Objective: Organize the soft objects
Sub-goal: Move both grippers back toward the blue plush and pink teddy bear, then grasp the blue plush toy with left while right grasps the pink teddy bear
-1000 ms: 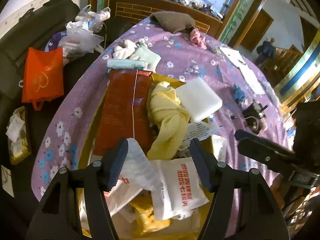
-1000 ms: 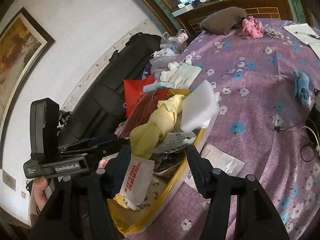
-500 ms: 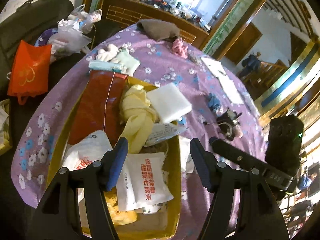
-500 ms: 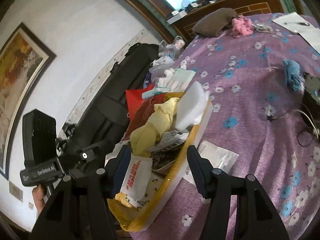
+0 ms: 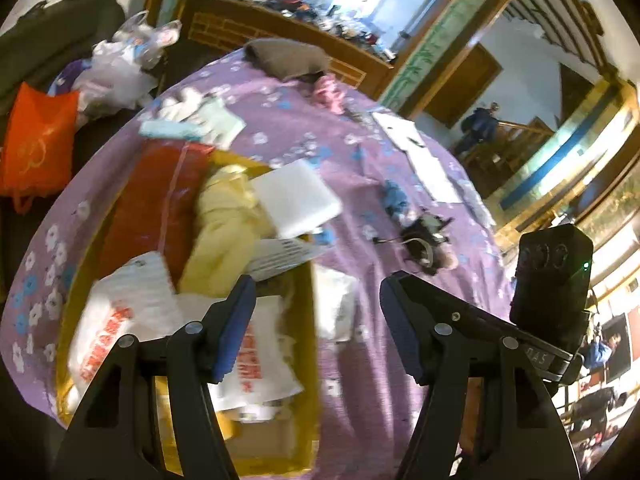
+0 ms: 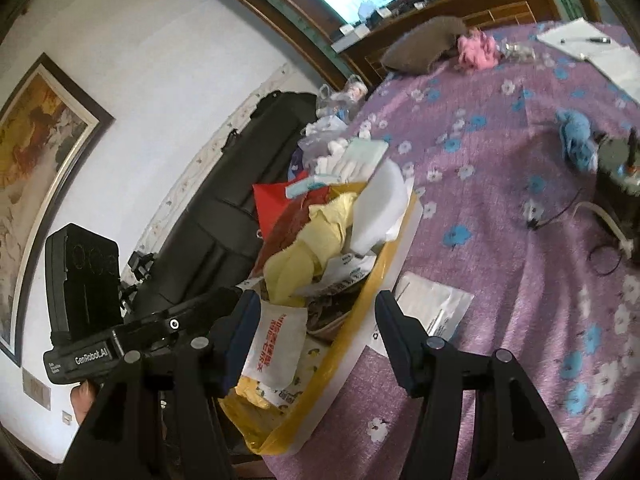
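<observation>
A yellow box [image 5: 306,364] [image 6: 362,314] on the purple flowered tablecloth holds a yellow cloth [image 5: 224,232] [image 6: 308,248], a white foam block [image 5: 296,196] [image 6: 380,208], a red packet [image 5: 160,208] and white printed bags [image 5: 132,300] [image 6: 276,344]. My left gripper [image 5: 316,320] hangs open above the box's right rim, nothing between its fingers. My right gripper [image 6: 314,328] is open too, over the box's near end. A blue cloth [image 5: 394,200] [image 6: 576,136], a pink cloth [image 5: 328,90] [image 6: 478,50] and a brown cushion [image 5: 288,58] [image 6: 424,46] lie farther off on the table.
A white plastic pouch [image 6: 432,308] lies beside the box. A dark device with cables [image 5: 424,236] [image 6: 616,196] sits near the blue cloth. Papers [image 5: 416,156] lie at the far right. An orange bag [image 5: 36,144] and a black sofa [image 6: 236,208] are left of the table.
The left gripper has swung right and tilted up, from over the middle of the box to its right rim. The right gripper's view has slid a little; both stay open.
</observation>
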A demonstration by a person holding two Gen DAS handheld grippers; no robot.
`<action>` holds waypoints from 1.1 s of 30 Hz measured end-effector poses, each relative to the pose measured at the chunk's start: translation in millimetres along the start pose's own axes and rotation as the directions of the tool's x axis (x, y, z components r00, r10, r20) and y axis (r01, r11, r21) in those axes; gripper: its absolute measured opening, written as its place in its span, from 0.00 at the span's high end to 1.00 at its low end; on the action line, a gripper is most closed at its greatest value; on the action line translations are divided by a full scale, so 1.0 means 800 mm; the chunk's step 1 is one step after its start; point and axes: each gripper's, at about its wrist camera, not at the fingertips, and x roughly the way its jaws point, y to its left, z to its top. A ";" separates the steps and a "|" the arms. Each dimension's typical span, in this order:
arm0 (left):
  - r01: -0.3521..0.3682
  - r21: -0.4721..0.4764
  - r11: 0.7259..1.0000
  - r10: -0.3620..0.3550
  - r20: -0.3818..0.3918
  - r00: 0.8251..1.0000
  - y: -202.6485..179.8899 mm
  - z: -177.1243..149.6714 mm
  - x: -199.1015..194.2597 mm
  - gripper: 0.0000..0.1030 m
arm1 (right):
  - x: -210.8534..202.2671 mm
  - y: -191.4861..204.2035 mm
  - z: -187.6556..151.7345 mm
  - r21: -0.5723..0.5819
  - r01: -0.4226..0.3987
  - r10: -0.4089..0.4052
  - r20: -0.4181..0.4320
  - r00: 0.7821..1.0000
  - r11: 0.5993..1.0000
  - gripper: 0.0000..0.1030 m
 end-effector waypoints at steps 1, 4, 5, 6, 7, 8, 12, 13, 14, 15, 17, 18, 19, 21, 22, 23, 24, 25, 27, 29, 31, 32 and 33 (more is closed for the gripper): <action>0.028 0.003 1.000 -0.028 -0.004 1.000 -0.008 0.002 0.000 0.37 | -0.008 -0.001 0.001 -0.006 0.005 -0.005 0.011 1.000 1.000 0.42; 0.121 0.017 0.993 -0.120 -0.041 0.992 -0.034 0.011 0.009 0.37 | -0.046 -0.008 0.011 -0.038 0.031 -0.029 0.052 0.998 0.999 0.42; 0.131 0.033 0.991 -0.129 -0.045 0.991 -0.042 0.014 0.012 0.37 | -0.057 -0.013 0.014 -0.044 0.048 -0.045 0.066 0.997 0.998 0.42; 0.131 0.054 0.990 -0.128 -0.049 0.991 -0.053 0.018 0.016 0.37 | -0.070 -0.018 0.019 -0.046 0.069 -0.065 0.083 0.994 0.997 0.42; 0.123 0.076 0.989 -0.119 -0.051 0.992 -0.064 0.022 0.023 0.37 | -0.082 -0.026 0.023 -0.044 0.095 -0.090 0.099 0.991 0.995 0.42; 0.122 0.097 0.988 -0.118 -0.052 0.992 -0.074 0.026 0.030 0.37 | -0.093 -0.035 0.029 -0.038 0.124 -0.120 0.110 0.987 0.991 0.42; 0.055 0.164 0.985 -0.048 -0.051 0.998 -0.104 0.039 0.074 0.37 | -0.115 -0.081 0.047 -0.007 0.223 -0.220 0.137 0.966 0.975 0.42; 0.032 0.182 0.983 -0.023 -0.048 0.999 -0.112 0.041 0.087 0.37 | -0.116 -0.094 0.049 -0.002 0.239 -0.236 0.135 0.962 0.971 0.42; 0.004 0.196 0.981 0.005 -0.043 0.999 -0.117 0.042 0.095 0.37 | -0.116 -0.111 0.052 0.015 0.258 -0.257 0.129 0.958 0.966 0.42; -0.020 0.210 0.977 0.029 -0.039 0.999 -0.122 0.042 0.102 0.37 | -0.115 -0.121 0.054 0.022 0.266 -0.267 0.128 0.955 0.964 0.42; -0.062 0.235 0.970 0.069 -0.022 0.997 -0.132 0.043 0.115 0.37 | -0.116 -0.145 0.056 0.047 0.295 -0.299 0.144 0.944 0.954 0.42; -0.077 0.242 0.967 0.084 -0.020 0.996 -0.135 0.043 0.122 0.37 | -0.118 -0.156 0.055 0.061 0.316 -0.322 0.164 0.933 0.947 0.42; -0.089 0.253 0.963 0.097 -0.016 0.995 -0.140 0.044 0.129 0.37 | -0.121 -0.169 0.053 0.090 0.328 -0.339 0.180 0.923 0.940 0.42; -0.128 0.272 0.954 0.133 -0.003 0.991 -0.148 0.044 0.141 0.37 | -0.126 -0.187 0.051 0.140 0.313 -0.336 0.194 0.922 0.939 0.42; -0.151 0.285 0.947 0.157 0.001 0.988 -0.153 0.044 0.148 0.37 | -0.128 -0.194 0.050 0.153 0.318 -0.344 0.193 0.919 0.936 0.42; -0.163 0.296 0.941 0.169 0.005 0.986 -0.157 0.044 0.155 0.37 | -0.129 -0.199 0.050 0.168 0.339 -0.368 0.190 0.910 0.925 0.42; -0.176 0.308 0.935 0.182 0.010 0.983 -0.162 0.045 0.163 0.37 | -0.133 -0.203 0.049 0.178 0.349 -0.381 0.196 0.904 0.920 0.42; -0.181 0.317 0.931 0.188 0.008 0.982 -0.166 0.045 0.169 0.37 | -0.134 -0.207 0.048 0.192 0.351 -0.387 0.200 0.900 0.916 0.42; -0.181 0.341 0.923 0.191 0.005 0.982 -0.175 0.045 0.180 0.37 | -0.138 -0.218 0.045 0.233 0.348 -0.394 0.194 0.898 0.908 0.42; -0.191 0.370 0.909 0.201 0.013 0.980 -0.186 0.045 0.193 0.37 | -0.140 -0.233 0.044 0.277 0.352 -0.408 0.178 0.896 0.894 0.42; -0.191 0.377 0.906 0.206 0.000 0.979 -0.193 0.049 0.205 0.37 | -0.145 -0.241 0.041 0.314 0.348 -0.415 0.181 0.892 0.883 0.42; -0.166 0.366 0.916 0.186 -0.020 0.982 -0.194 0.054 0.211 0.37 | -0.147 -0.245 0.040 0.330 0.347 -0.420 0.182 0.889 0.878 0.42; -0.136 0.345 0.929 0.160 -0.042 0.986 -0.192 0.061 0.216 0.37 | -0.147 -0.248 0.040 0.343 0.350 -0.426 0.179 0.887 0.872 0.42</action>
